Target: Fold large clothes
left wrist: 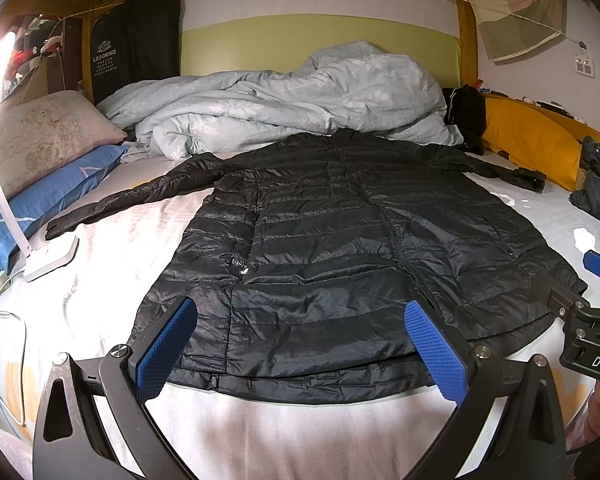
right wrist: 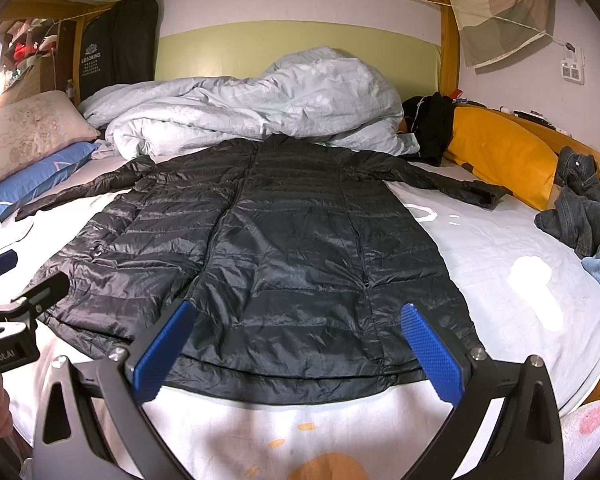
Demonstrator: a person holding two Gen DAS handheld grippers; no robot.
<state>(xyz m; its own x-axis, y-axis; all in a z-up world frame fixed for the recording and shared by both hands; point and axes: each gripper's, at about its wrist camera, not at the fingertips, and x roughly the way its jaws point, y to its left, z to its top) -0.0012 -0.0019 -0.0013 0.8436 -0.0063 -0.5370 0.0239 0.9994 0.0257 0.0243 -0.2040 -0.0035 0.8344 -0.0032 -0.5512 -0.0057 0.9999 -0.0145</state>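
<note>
A long black quilted puffer coat [left wrist: 320, 248] [right wrist: 268, 256] lies flat on the bed, hem toward me, both sleeves spread out to the sides. My left gripper [left wrist: 300, 312] hovers open over the coat's hem, nothing between its blue pads [left wrist: 164, 348]. My right gripper [right wrist: 296, 316] is likewise open above the hem, further to the right, blue pads [right wrist: 432, 352] wide apart. Each gripper shows at the edge of the other's view: the right gripper [left wrist: 596, 280] and the left gripper [right wrist: 4, 276].
A bunched pale blue duvet [left wrist: 284, 100] lies behind the coat. Pillows [left wrist: 48, 140] and a white lamp base [left wrist: 52, 258] with cables sit on the left. A yellow cushion [right wrist: 500, 152] and dark jeans [right wrist: 584, 208] are on the right. White sheet [right wrist: 500, 256] is bare beside the coat.
</note>
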